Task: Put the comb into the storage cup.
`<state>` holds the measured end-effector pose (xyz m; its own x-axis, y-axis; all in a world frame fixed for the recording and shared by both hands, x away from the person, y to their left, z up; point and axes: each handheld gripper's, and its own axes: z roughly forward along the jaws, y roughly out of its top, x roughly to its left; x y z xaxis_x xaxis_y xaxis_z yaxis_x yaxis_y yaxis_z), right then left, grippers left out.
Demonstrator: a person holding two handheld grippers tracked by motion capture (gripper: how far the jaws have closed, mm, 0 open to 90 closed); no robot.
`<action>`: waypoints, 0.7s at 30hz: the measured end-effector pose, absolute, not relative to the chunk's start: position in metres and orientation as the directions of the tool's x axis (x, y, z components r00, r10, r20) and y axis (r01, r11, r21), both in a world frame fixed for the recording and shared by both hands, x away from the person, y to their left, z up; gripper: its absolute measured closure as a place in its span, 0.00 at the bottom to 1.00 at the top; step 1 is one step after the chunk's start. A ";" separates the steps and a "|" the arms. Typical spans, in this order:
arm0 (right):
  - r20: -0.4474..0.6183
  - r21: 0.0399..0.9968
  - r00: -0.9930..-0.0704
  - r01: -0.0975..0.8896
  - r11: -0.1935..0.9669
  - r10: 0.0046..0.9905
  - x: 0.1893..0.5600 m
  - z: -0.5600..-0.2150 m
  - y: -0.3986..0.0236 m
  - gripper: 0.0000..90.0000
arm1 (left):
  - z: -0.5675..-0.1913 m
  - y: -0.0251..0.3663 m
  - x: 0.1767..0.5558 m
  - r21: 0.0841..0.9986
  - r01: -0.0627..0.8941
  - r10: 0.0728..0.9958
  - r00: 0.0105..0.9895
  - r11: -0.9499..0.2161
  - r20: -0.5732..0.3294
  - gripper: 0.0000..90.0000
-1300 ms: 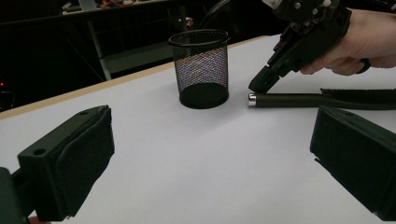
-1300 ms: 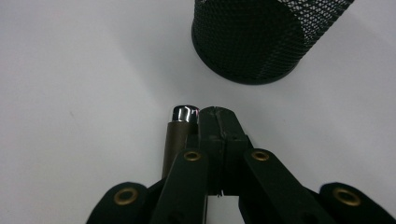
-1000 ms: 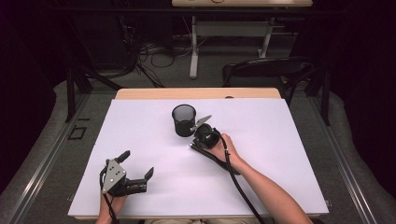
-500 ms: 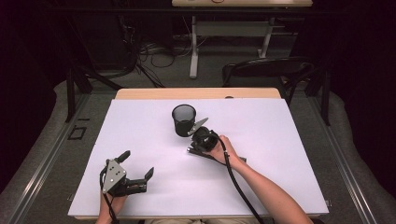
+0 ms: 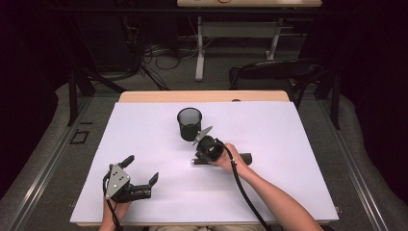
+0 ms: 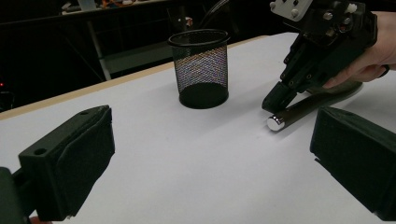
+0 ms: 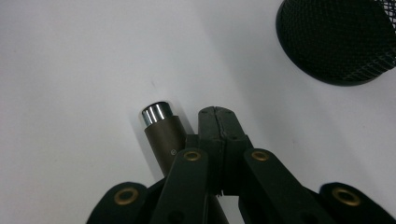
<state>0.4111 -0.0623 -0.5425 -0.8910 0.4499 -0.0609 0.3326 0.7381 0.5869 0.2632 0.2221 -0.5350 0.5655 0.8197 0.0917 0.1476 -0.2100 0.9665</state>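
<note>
A black mesh cup (image 5: pixel 189 123) (image 6: pixel 203 70) (image 7: pixel 341 37) stands upright on the white table. Just in front of it lies a dark cylinder with a silver end cap (image 5: pixel 243 157) (image 6: pixel 289 116) (image 7: pixel 161 130). My right gripper (image 5: pixel 197 157) (image 6: pixel 275 100) (image 7: pixel 215 116) points down at the table, its jaws pressed together with nothing between them. Its tips are right beside the cylinder's capped end. My left gripper (image 5: pixel 141 169) (image 6: pixel 210 163) rests at the front left, open and empty, facing the cup and cylinder.
The white table top (image 5: pixel 298 144) has a wooden strip along its far edge (image 5: pixel 159 96). Beyond it are a dark chair (image 5: pixel 274 72), a desk leg and cables on the floor. The right gripper's cable (image 5: pixel 245 192) trails along the forearm.
The right gripper has shifted slightly toward the near side and lower, down by the cylinder's capped end. The left gripper has stayed where it was.
</note>
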 end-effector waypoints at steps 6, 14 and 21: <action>-0.063 0.579 -0.903 0.314 0.753 0.425 0.404 -0.542 -0.062 1.00 | -0.535 0.222 0.263 0.967 0.148 0.819 0.567 -0.210 0.091 0.00; -0.067 0.565 -0.916 0.292 0.772 0.396 0.391 -0.542 -0.062 1.00 | -0.535 0.221 0.263 0.967 0.149 0.819 0.567 -0.208 0.089 0.00; -0.071 0.555 -0.926 0.271 0.786 0.370 0.383 -0.541 -0.064 1.00 | -0.535 0.222 0.263 0.966 0.148 0.819 0.566 -0.210 0.091 0.00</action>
<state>0.3832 -0.0645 -0.5409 -0.9265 0.3696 -0.0712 0.2709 0.7862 0.5554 0.2634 0.2220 -0.5349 0.5663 0.8191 0.0914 0.1481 -0.2102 0.9664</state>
